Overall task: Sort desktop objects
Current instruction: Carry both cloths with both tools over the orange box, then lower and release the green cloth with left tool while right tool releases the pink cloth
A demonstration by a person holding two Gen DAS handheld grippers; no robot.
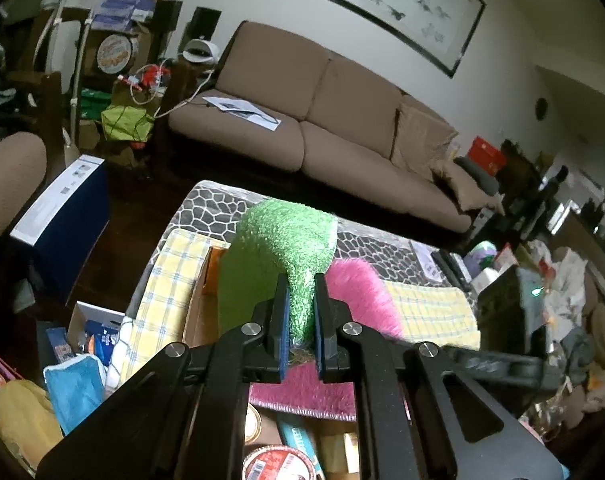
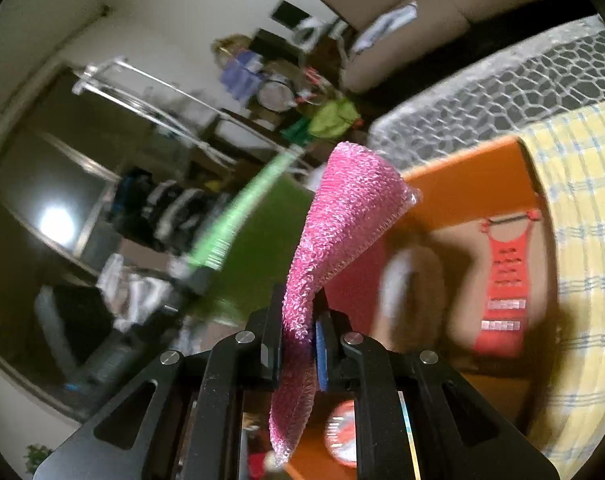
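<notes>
My left gripper (image 1: 301, 304) is shut on a fuzzy green cloth (image 1: 290, 240) and holds it up above the table. The same green cloth shows blurred in the right wrist view (image 2: 246, 224). My right gripper (image 2: 300, 320) is shut on a fuzzy pink cloth (image 2: 342, 216) and holds it over an orange cardboard box (image 2: 462, 184). The pink cloth also shows behind the green one in the left wrist view (image 1: 358, 292). The box holds a red perforated item (image 2: 502, 280) and a round tin lid (image 2: 342, 432).
A yellow checked cloth (image 1: 170, 280) covers the table with the pebble-pattern cover (image 1: 214, 204). A brown sofa (image 1: 342, 120) stands behind the table. A blue box (image 1: 66, 216) and floor clutter lie to the left. Bags and bottles (image 1: 562, 264) crowd the right.
</notes>
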